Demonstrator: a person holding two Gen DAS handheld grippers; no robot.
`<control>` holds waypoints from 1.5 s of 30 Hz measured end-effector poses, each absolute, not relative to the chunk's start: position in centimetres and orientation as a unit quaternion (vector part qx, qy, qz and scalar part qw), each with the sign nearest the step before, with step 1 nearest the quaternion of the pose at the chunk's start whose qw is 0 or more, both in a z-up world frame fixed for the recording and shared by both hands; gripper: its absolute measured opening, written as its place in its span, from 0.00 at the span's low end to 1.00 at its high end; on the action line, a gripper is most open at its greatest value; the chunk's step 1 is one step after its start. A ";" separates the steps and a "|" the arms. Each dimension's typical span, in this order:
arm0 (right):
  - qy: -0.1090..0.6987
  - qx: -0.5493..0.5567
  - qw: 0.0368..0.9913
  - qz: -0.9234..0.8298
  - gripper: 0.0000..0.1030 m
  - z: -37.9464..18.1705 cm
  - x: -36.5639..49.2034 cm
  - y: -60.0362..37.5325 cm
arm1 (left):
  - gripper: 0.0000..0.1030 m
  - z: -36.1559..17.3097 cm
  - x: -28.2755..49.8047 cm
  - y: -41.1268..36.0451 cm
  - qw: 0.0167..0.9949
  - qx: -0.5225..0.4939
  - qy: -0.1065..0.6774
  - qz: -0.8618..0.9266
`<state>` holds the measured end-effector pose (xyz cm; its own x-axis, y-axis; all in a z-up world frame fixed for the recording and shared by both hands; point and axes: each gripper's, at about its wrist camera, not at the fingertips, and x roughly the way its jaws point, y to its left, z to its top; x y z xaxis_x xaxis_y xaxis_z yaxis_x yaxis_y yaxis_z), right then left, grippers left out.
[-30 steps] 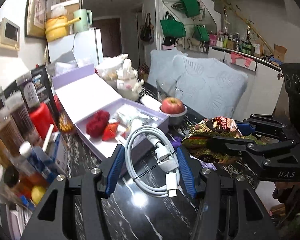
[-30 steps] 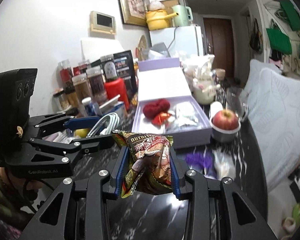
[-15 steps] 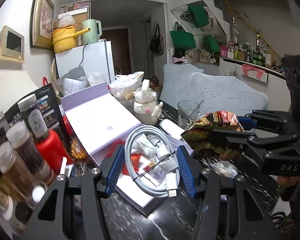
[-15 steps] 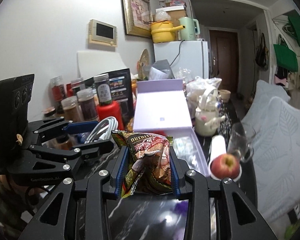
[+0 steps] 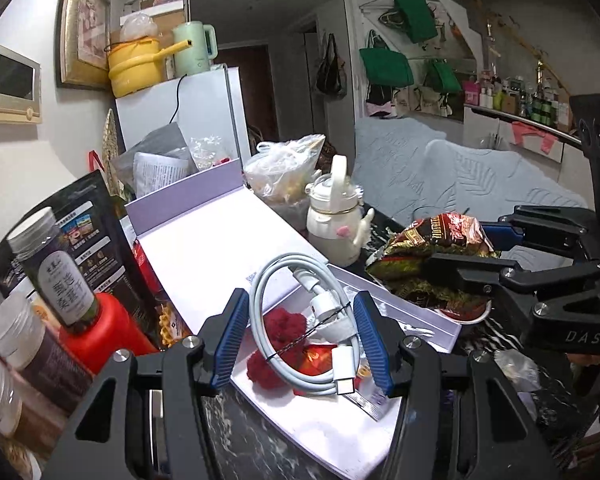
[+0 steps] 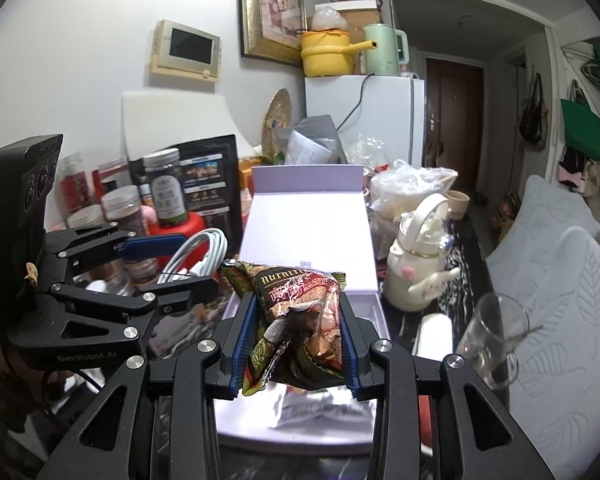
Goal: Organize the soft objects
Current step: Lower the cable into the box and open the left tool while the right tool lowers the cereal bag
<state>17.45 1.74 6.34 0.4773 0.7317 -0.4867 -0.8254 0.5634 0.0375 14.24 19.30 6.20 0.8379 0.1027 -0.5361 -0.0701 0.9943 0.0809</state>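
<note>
My left gripper (image 5: 300, 340) is shut on a coiled white charging cable (image 5: 312, 328) and holds it above the open lilac box (image 5: 340, 440). Inside the box lie red fluffy pieces (image 5: 278, 328) and small packets. My right gripper (image 6: 296, 344) is shut on a brown-red snack bag (image 6: 300, 320) and holds it over the same box (image 6: 300, 428). The snack bag also shows in the left wrist view (image 5: 432, 248), in the right gripper's fingers (image 5: 472, 272). The left gripper with the cable shows in the right wrist view (image 6: 172, 256).
The box lid (image 5: 220, 248) stands open toward the back. Jars and a red bottle (image 5: 96, 336) crowd the left. A white kettle-shaped bottle (image 5: 336, 220), a plastic bag (image 5: 284, 168) and a glass (image 6: 492, 344) stand on the right. Grey cushions (image 6: 560, 300) lie beyond the table edge.
Both grippers have risen and moved forward over the open box, still holding the cable and the snack bag. The apple bowl has dropped out of sight below the right gripper.
</note>
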 end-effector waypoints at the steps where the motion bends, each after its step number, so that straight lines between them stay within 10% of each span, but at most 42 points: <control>1: 0.232 -0.104 0.853 0.456 0.36 6.2 17.9 2.2 | 0.52 6.0 14.8 19.6 0.957 0.028 0.284 0.045; 45: 0.372 -0.181 0.823 0.389 0.39 -3.8 29.4 9.7 | 0.52 -6.2 25.9 23.2 0.874 -0.035 0.482 0.045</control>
